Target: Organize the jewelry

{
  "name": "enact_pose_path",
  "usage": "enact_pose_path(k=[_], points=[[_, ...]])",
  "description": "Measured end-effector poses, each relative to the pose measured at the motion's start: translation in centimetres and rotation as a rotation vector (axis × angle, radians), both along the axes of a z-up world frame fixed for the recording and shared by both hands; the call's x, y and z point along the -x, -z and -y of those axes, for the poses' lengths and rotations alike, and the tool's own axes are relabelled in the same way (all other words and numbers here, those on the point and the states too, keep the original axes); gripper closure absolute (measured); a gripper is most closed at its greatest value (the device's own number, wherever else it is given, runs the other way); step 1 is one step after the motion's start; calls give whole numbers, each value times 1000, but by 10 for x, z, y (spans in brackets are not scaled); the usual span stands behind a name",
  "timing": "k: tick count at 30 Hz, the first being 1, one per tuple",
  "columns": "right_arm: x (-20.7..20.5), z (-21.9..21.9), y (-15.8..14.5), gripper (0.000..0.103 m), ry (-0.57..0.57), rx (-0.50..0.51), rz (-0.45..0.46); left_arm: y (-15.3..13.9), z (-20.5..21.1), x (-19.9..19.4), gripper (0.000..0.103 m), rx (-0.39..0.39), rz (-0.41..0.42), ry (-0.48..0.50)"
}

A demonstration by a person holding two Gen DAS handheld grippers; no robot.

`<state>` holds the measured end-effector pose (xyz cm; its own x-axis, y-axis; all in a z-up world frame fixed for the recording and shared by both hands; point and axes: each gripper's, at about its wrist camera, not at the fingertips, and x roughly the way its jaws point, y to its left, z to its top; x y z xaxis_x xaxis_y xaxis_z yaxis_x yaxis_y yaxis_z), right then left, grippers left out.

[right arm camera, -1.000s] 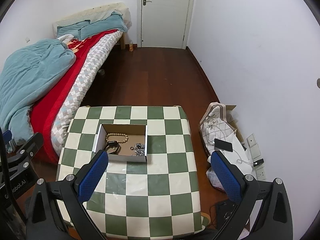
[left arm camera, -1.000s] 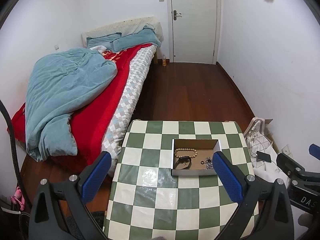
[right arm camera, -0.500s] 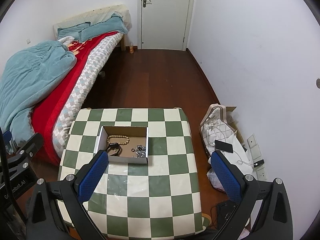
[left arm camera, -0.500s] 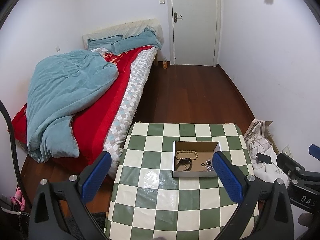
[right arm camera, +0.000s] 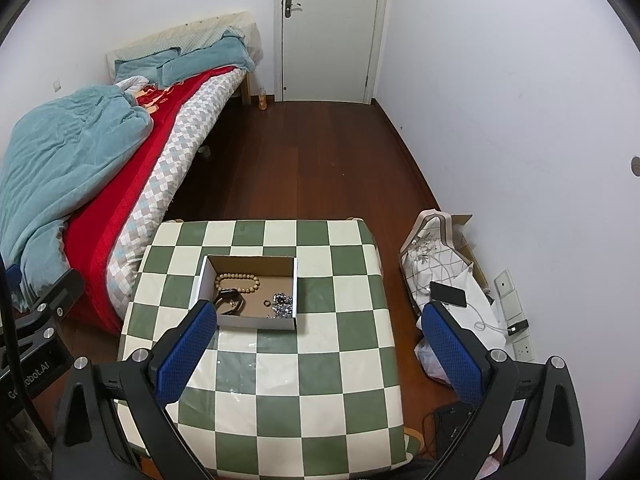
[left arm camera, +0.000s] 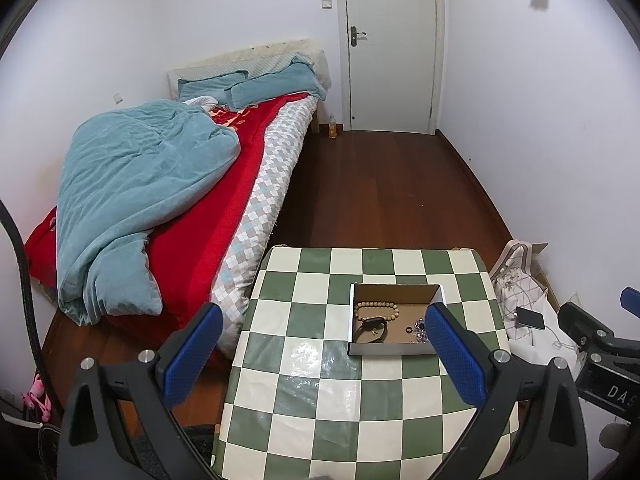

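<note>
While both grippers hang high above the scene, a shallow cardboard box [right arm camera: 250,292] sits on the far half of a table with a green-and-cream checked cloth [right arm camera: 280,380]; the left gripper [left arm camera: 320,344] has its blue-padded fingers [left arm camera: 192,352] spread wide with nothing between them, and the right gripper [right arm camera: 316,340] is likewise spread wide and empty. Inside the box, a wooden bead bracelet [right arm camera: 238,282] lies along the far left part of the floor; a dark strap-like band [right arm camera: 228,300] lies just near of it, toward the near left corner, partly hidden in the right wrist view by the gripper's left finger; a small ring [right arm camera: 265,303] rests near the middle right; a heap of glittering silver and purple pieces [right arm camera: 282,304] lies by the right wall, though what kind of jewelry it is cannot be told. In the left wrist view the same box [left arm camera: 394,318] appears just left of that gripper's right finger, with the bracelet [left arm camera: 378,310] and band [left arm camera: 370,328] clear to see. A bed with a red cover and a teal duvet [left arm camera: 132,192] stands to the left of the table; a white door [left arm camera: 390,44] closes the far wall; a patterned bag [right arm camera: 434,264] and a dark phone [right arm camera: 448,294] lie on the floor to the right.
</note>
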<state>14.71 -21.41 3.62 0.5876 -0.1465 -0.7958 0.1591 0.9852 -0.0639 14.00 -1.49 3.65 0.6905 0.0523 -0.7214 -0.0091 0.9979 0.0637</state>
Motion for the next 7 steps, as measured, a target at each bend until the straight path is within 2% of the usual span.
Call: enact_pose_path(k=[7], points=[[0, 1, -2, 0, -2, -1, -1, -1, -2, 2, 0, 7, 1, 2]])
